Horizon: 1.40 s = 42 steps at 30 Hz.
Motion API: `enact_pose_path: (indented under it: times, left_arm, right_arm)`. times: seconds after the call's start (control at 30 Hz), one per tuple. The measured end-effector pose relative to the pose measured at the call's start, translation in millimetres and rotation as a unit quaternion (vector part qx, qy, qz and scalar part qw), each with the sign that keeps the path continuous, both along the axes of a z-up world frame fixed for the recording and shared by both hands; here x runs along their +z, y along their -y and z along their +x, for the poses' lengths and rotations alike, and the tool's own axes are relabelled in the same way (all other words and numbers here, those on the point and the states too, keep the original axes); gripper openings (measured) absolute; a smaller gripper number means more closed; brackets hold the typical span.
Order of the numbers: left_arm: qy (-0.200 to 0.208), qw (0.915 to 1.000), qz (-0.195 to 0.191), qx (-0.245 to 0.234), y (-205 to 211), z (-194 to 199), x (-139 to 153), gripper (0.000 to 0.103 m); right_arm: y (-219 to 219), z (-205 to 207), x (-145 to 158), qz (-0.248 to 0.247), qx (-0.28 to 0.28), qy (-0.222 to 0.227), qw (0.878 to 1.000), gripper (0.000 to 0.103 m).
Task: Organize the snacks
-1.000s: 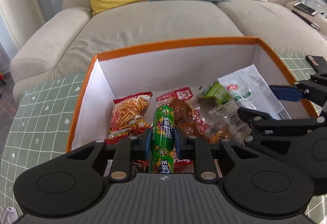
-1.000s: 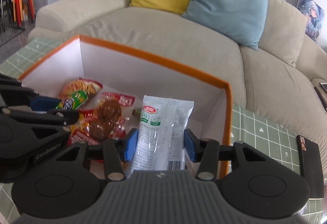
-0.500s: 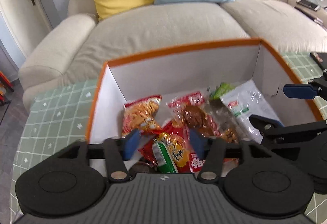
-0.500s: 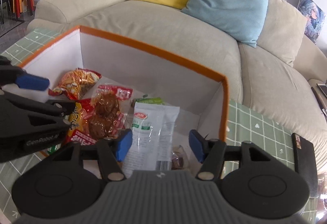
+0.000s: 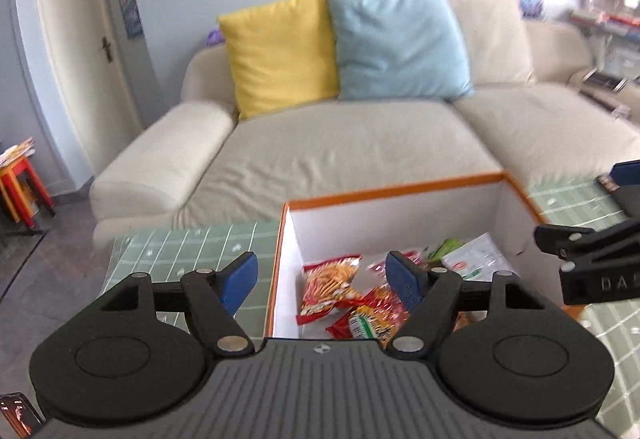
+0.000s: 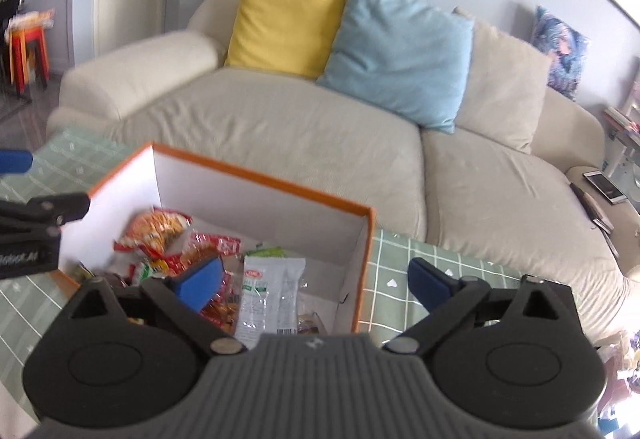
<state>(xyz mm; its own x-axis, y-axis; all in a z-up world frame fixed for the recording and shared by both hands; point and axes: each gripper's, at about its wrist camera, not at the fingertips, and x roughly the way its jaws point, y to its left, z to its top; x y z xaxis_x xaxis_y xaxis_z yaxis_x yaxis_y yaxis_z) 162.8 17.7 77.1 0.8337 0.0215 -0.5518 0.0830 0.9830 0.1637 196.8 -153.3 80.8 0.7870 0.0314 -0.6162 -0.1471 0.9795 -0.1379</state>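
Fingers of the left gripper [image 5: 320, 277] stand spread wide with nothing between them, their jaws having just been opening; the blue pads [image 5: 404, 279] hang above the near left part of the box [image 5: 392, 191]. Fingers of the right gripper [image 6: 314, 281] are likewise spread and empty, jaws just opened, one pad over the box interior and the other outside its right wall, above the green checked worktop [image 6: 404, 259]. Snacks, the task's things, lie loose on the box floor: an orange chip bag [image 5: 330, 277] toward the left wall, red packets [image 5: 370, 315] in the middle, a white and clear pouch [image 6: 272, 299] toward the right, and a green packet [image 6: 266, 251] behind it near the far wall. A dark flat device [image 5: 606, 183] rests on the worktop beyond the box's right side. Beyond the worktop stands a cream sofa [image 5: 340, 151] with a yellow cushion [image 5: 280, 51] and a blue cushion [image 5: 396, 43].

Risks, as judged: the packets overlap untidily, so a further item set in may slide onto the heap or ride up the wall. The right gripper straddles the right wall; a careless descent could strike the rim and shift the light box. Both grippers work close together and could collide over the opening.
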Motion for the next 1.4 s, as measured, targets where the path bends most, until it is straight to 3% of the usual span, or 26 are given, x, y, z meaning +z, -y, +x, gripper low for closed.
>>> enact_pose_path:
  times: [0.37,0.57,0.77,1.1,1.4]
  left_arm:
    - [0.072,0.9972,-0.011,0.015,-10.0,-71.6,25.5,0.086]
    - [0.056,0.9975,-0.022,0.037,-15.5,-93.5,22.7,0.088]
    - [0.032,0.9986,-0.006,0.043,-8.4,-110.6,2.9,0.089]
    - [-0.025,0.9991,-0.003,0.034,0.4,-110.7,-22.2,0.089]
    - [-0.031,0.9988,-0.004,0.039,-1.0,-115.2,-23.5,0.089]
  right_arm:
    - [3.9,-95.8,30.4,0.071,-0.019,0.076,0.994,0.099]
    - [-1.8,-143.0,28.0,0.066,-0.023,0.096,0.993,0.099]
    - [0.3,-166.9,11.1,0.076,-0.037,0.071,0.994,0.099]
    - [0.9,-169.0,-12.7,0.077,-0.054,0.036,0.995,0.099]
    - [2.0,-168.1,-11.1,0.076,-0.051,0.038,0.995,0.099]
